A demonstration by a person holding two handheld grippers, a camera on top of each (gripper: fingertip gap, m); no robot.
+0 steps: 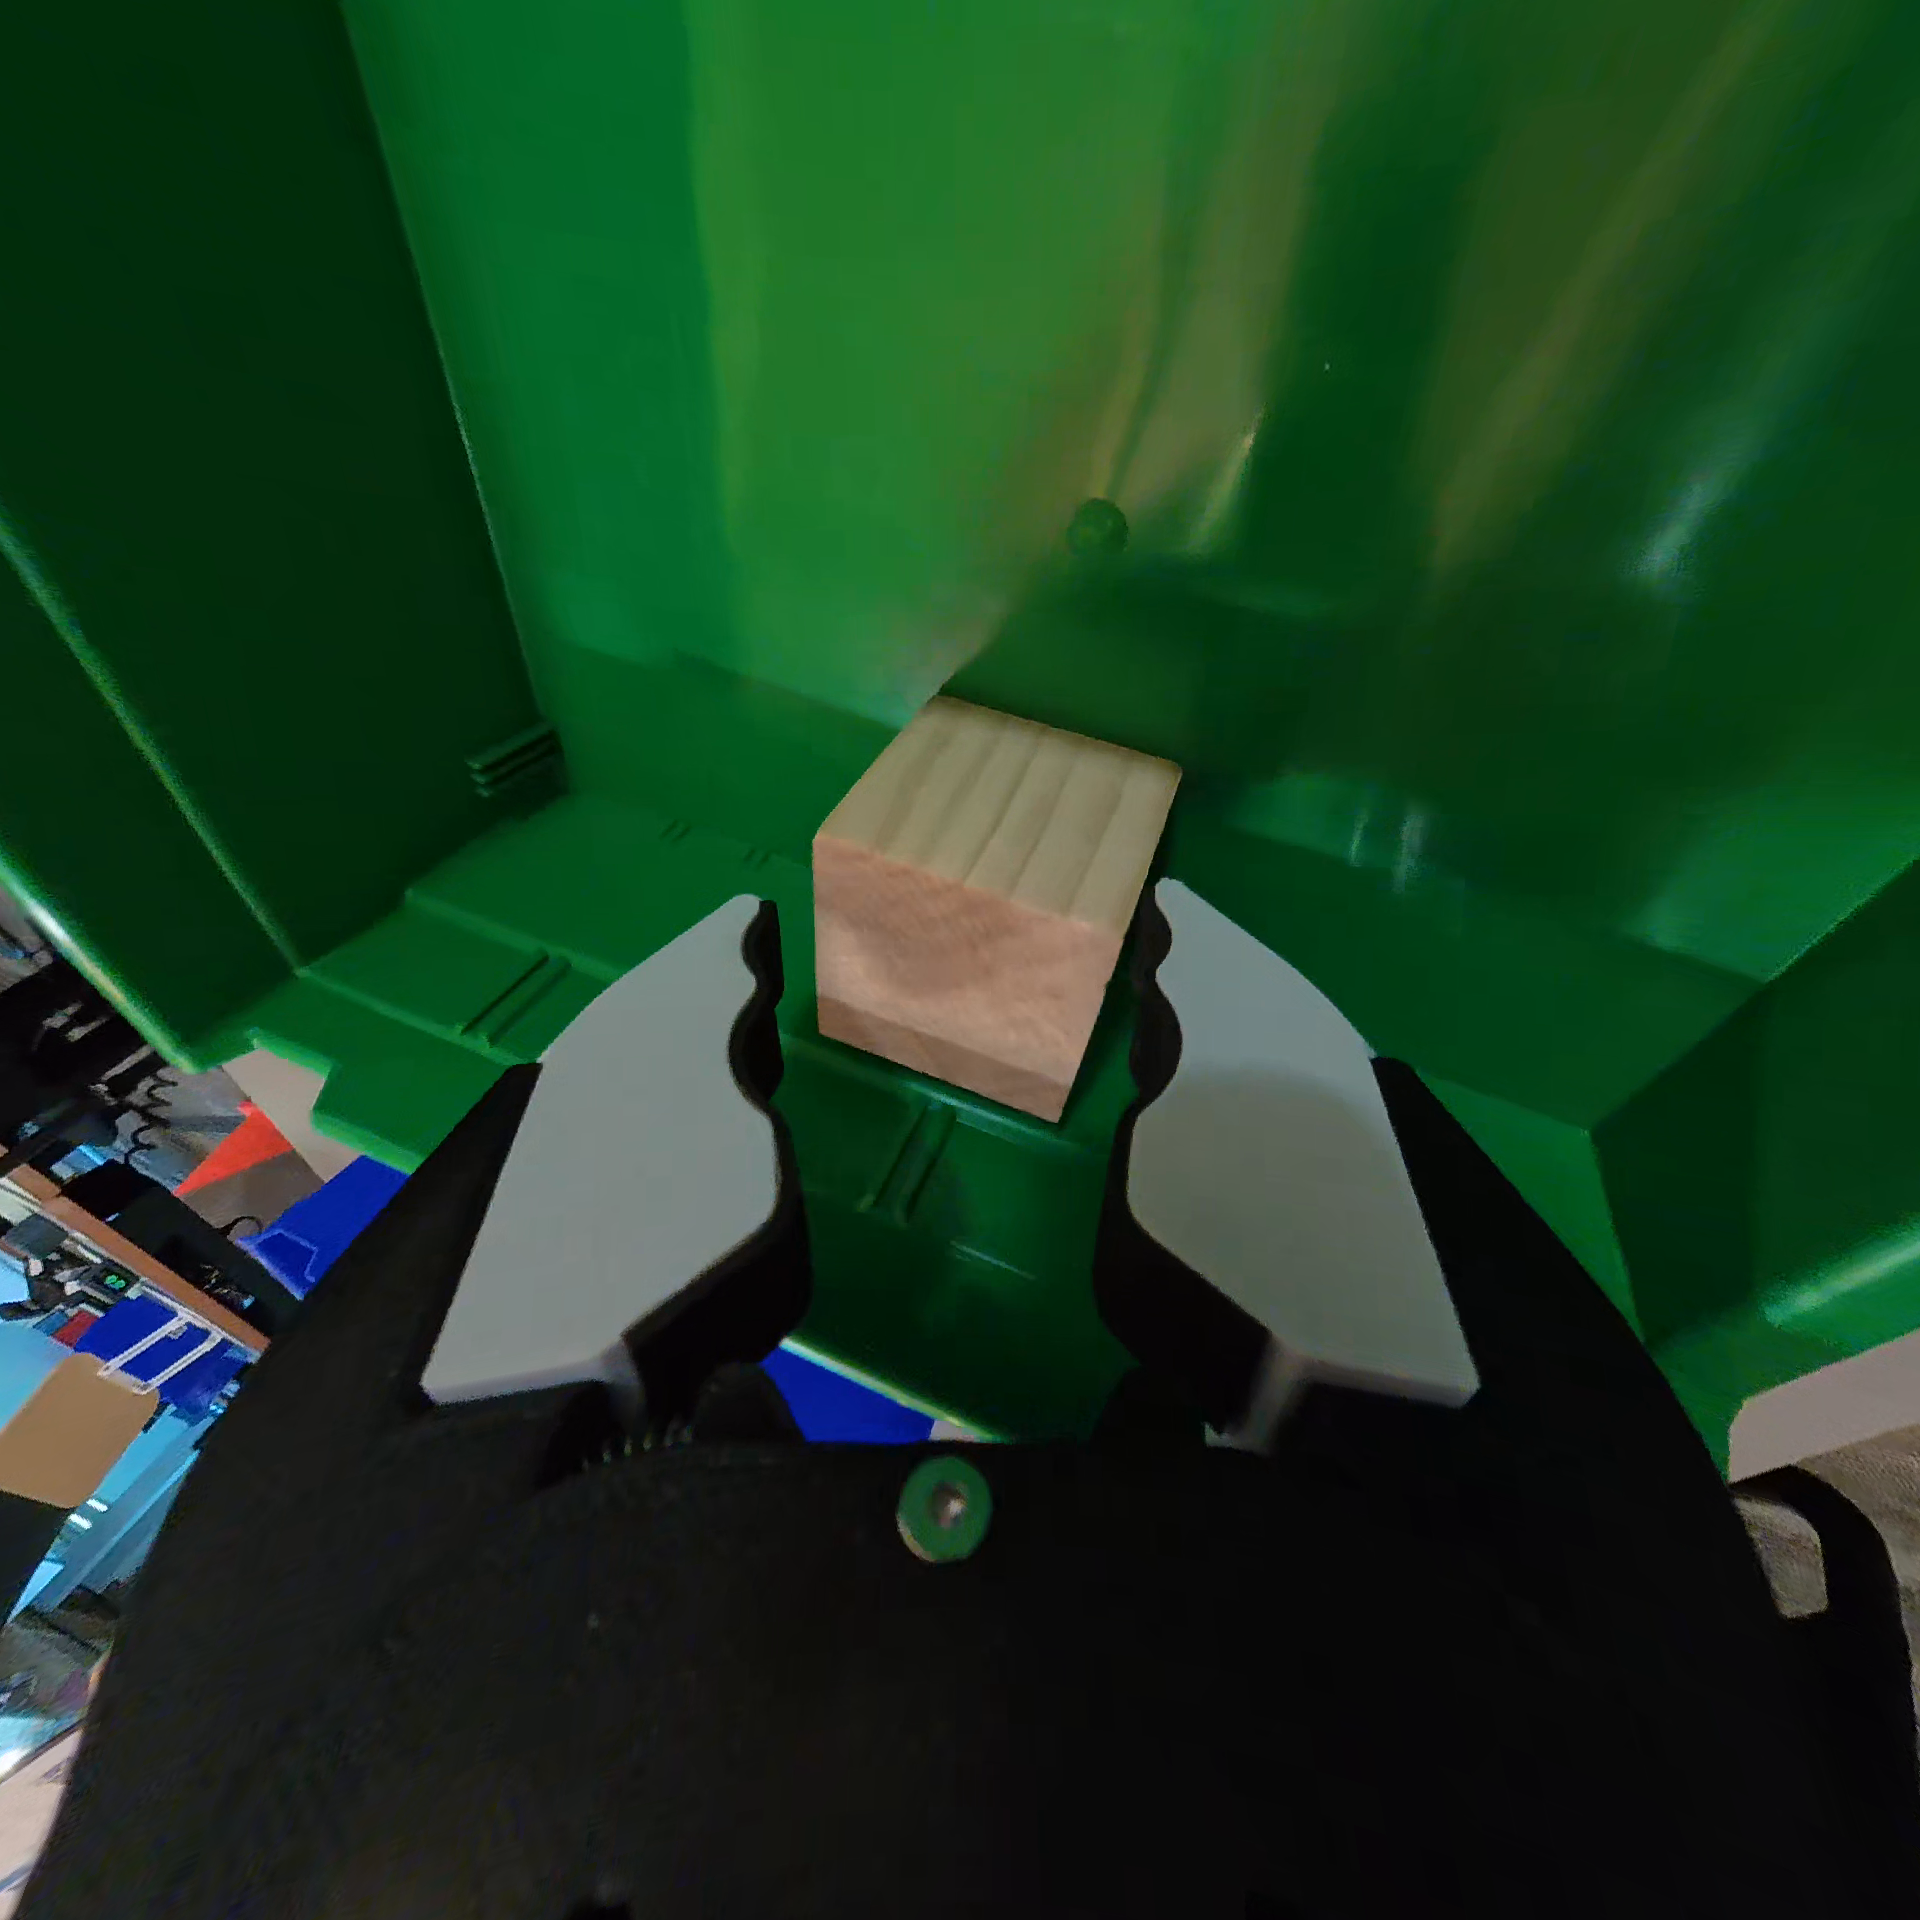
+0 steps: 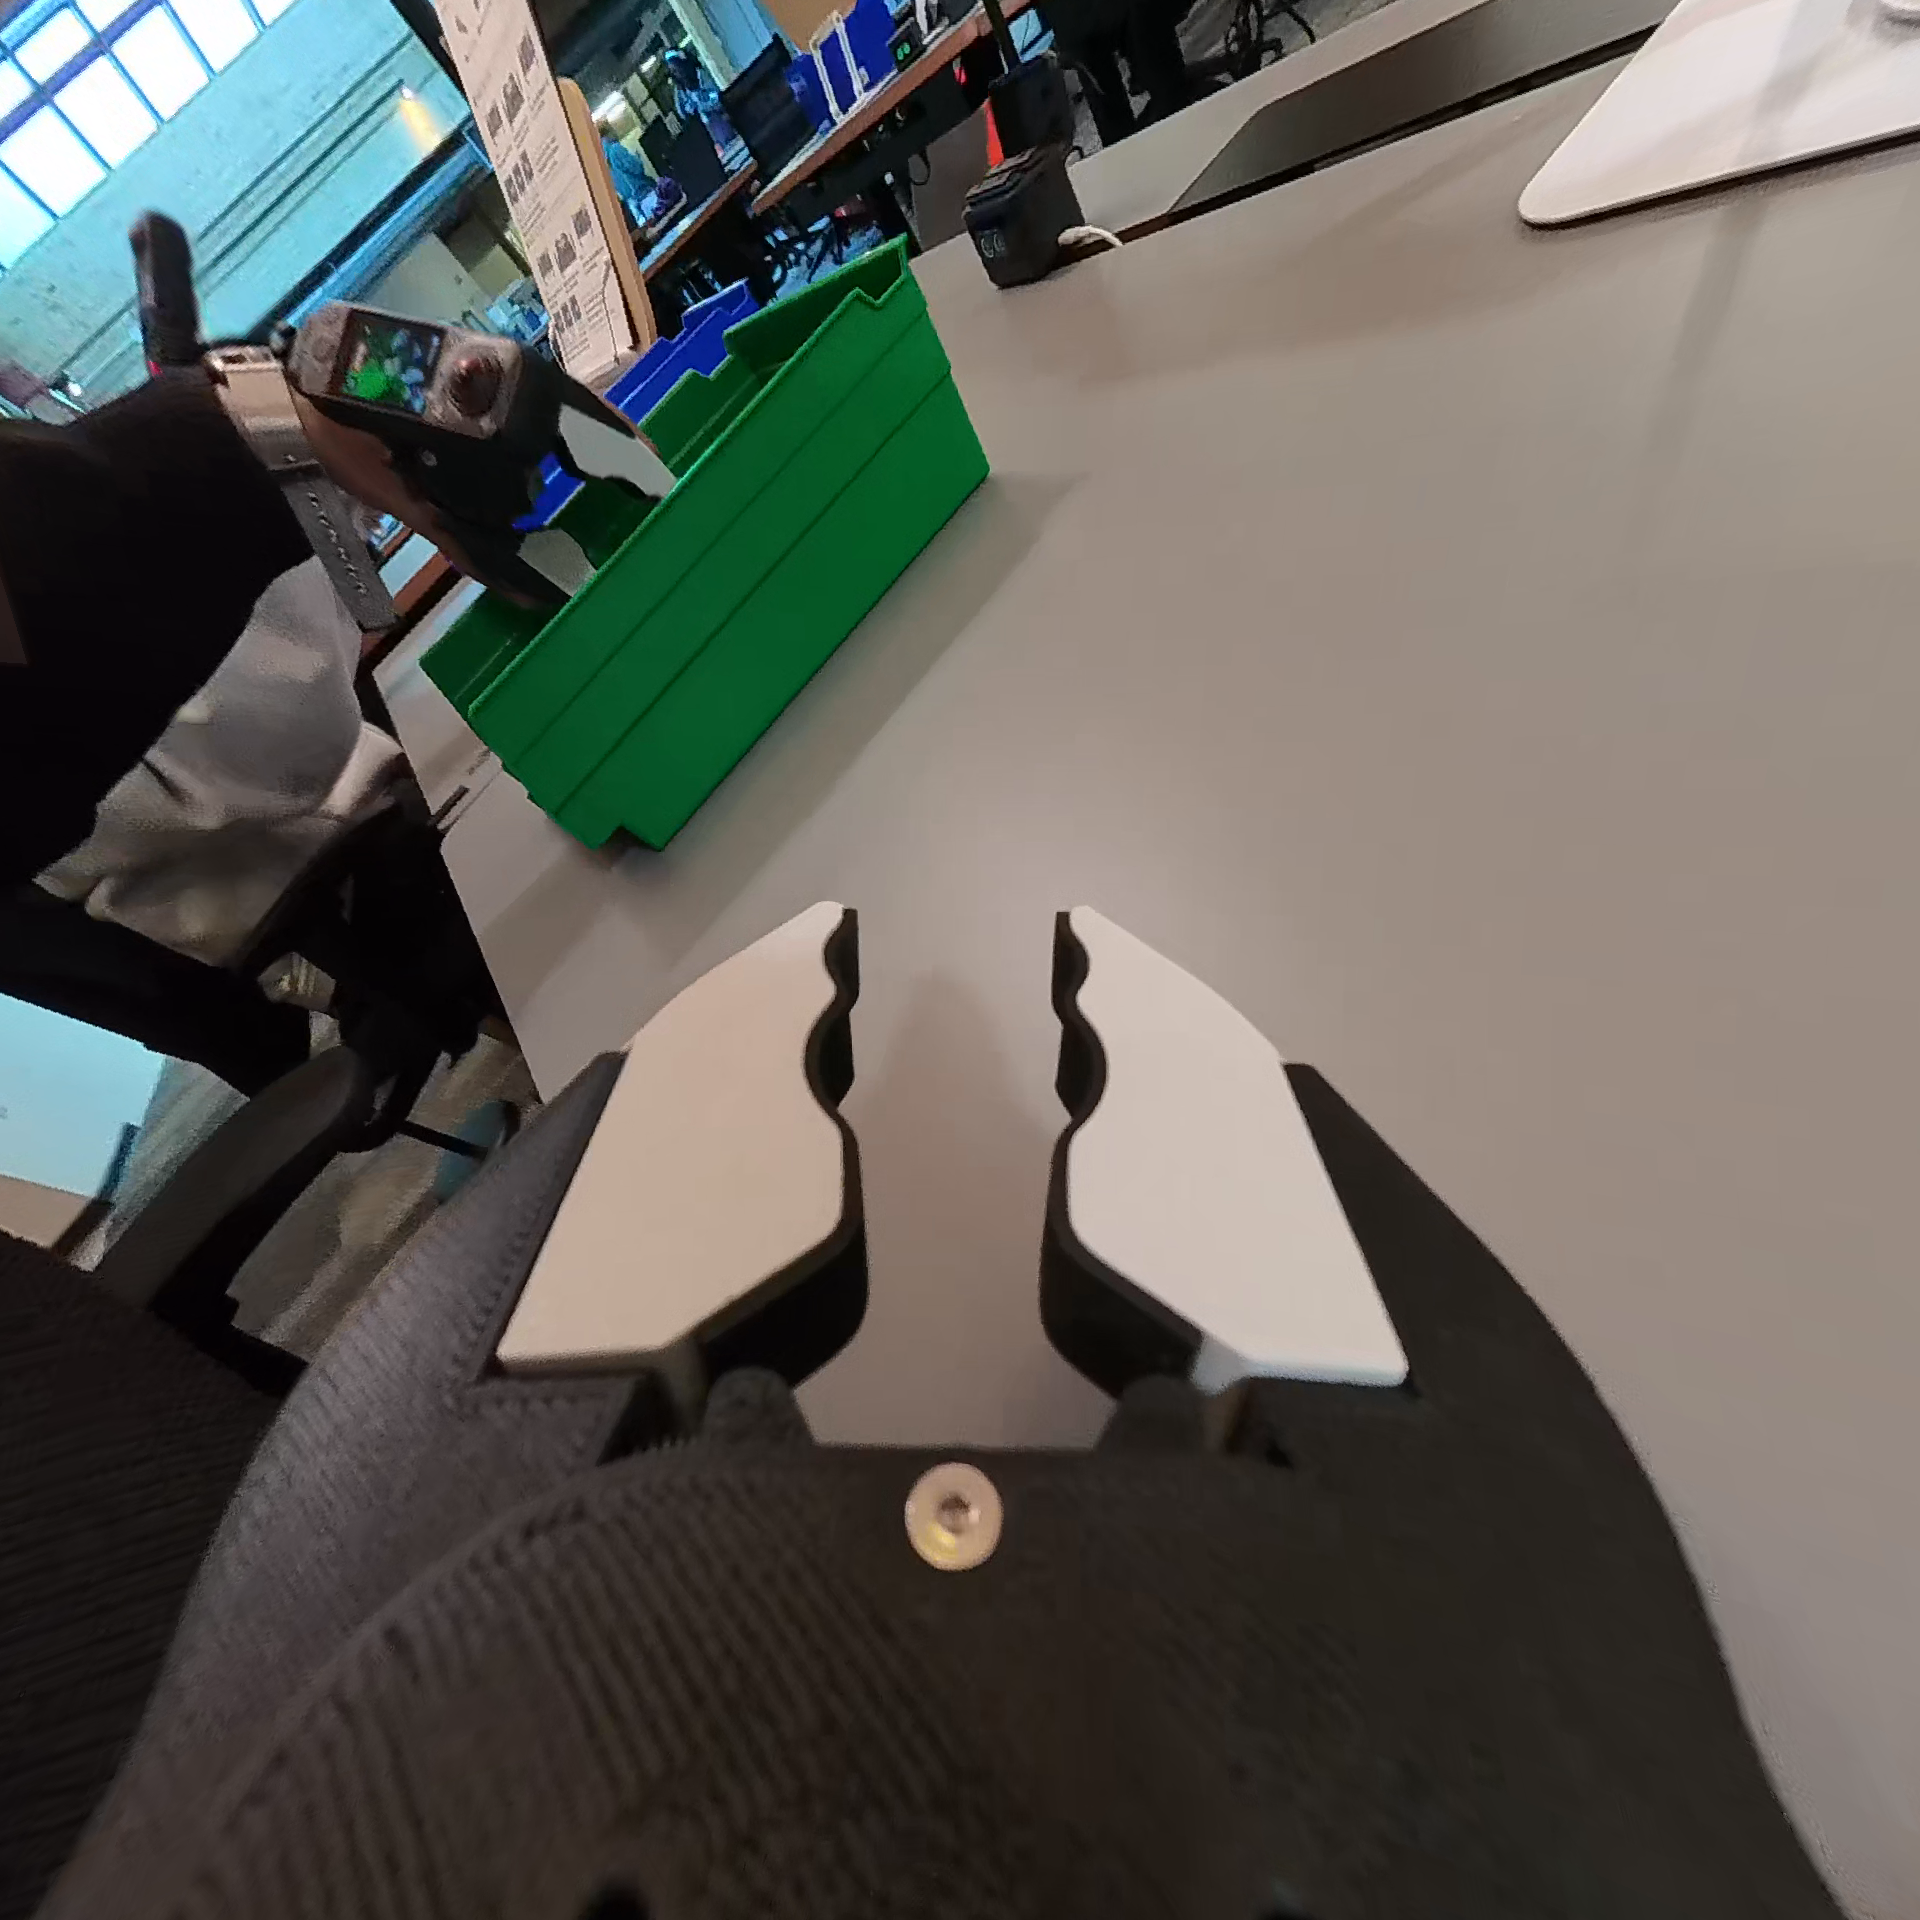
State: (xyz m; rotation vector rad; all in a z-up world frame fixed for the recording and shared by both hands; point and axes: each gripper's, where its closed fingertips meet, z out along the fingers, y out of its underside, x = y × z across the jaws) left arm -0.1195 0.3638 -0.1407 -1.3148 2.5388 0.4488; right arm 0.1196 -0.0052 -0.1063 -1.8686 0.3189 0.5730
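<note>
Jaws of the left gripper [image 1: 956, 997] apart around a wooden cube [image 1: 987, 904] on the floor of a green bin [image 1: 1351, 416], right gripper [image 2: 956, 1039] also parted and empty, low over bare grey bench [image 2: 1455, 727], bin near the bench's left edge

Left wrist view peers close into the green bin [image 1: 1351, 416] — right wrist view sees it [image 2: 727, 582] from across the table [image 2: 1455, 727].

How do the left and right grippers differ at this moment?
The left gripper reaches into the green bin, its open fingers flanking a wooden block; the right gripper hovers over the bare grey table, nothing between its fingers. Both are open.
</note>
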